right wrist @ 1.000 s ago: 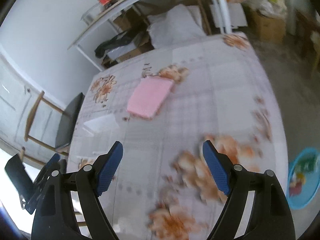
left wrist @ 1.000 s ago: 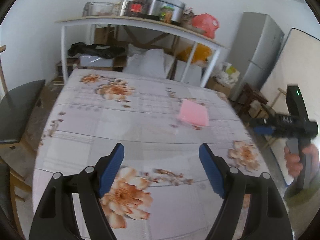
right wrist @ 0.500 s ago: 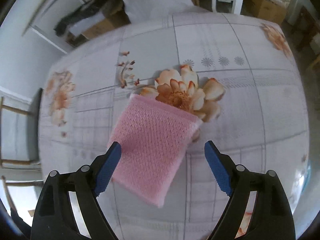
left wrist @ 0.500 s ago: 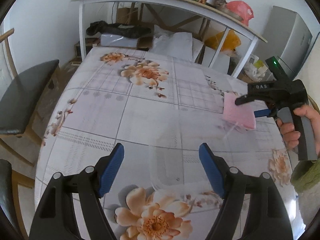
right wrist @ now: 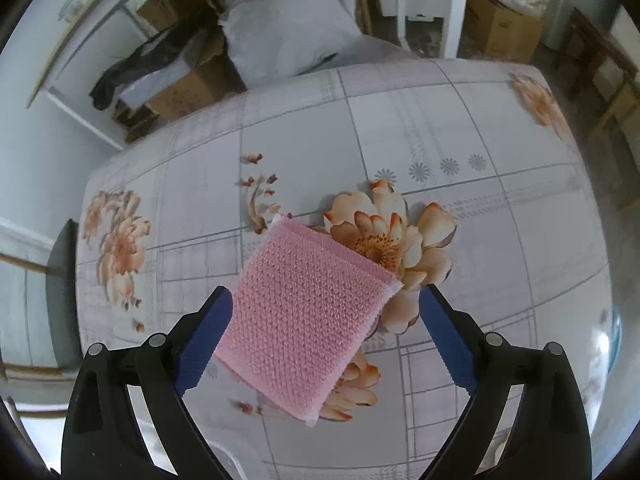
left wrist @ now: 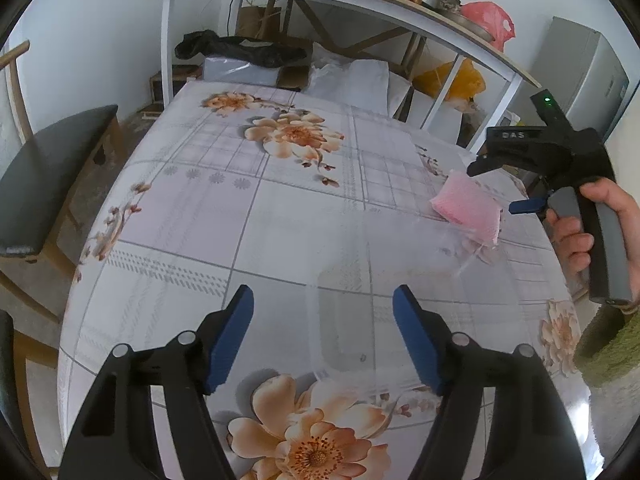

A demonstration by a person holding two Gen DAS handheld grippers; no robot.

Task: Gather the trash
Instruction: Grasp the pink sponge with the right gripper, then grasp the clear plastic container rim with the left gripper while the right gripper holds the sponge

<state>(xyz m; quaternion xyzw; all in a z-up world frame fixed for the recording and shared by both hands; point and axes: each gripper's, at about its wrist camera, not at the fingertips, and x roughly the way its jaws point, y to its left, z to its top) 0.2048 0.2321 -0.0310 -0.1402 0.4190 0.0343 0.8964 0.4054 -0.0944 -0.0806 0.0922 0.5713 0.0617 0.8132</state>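
Note:
A pink knitted scouring pad (right wrist: 312, 312) lies flat on the flowered tablecloth (right wrist: 460, 120). My right gripper (right wrist: 326, 300) points steeply down over it, open, with a blue finger on each side. The left pad is close to the pad's edge and the right one stands apart. In the left wrist view the same pink pad (left wrist: 466, 208) sits at the table's right, under the right gripper (left wrist: 500, 188) held by a hand (left wrist: 576, 236). A clear plastic wrapper (left wrist: 352, 320) lies flat on the cloth between the fingers of my left gripper (left wrist: 324, 320). Its jaws are closing, and the pads do not touch the wrapper.
A dark-seated wooden chair (left wrist: 52, 168) stands at the table's left edge. Behind the table is a white-legged shelf (left wrist: 360, 0) with jars and a pot, with bags and boxes (left wrist: 352, 80) under it. A grey fridge (left wrist: 580, 76) stands at the back right.
The right gripper swung in over the pink pad, sank and now straddles it. The left gripper dropped closer to the table over the clear wrapper, and its fingers stand slightly narrower.

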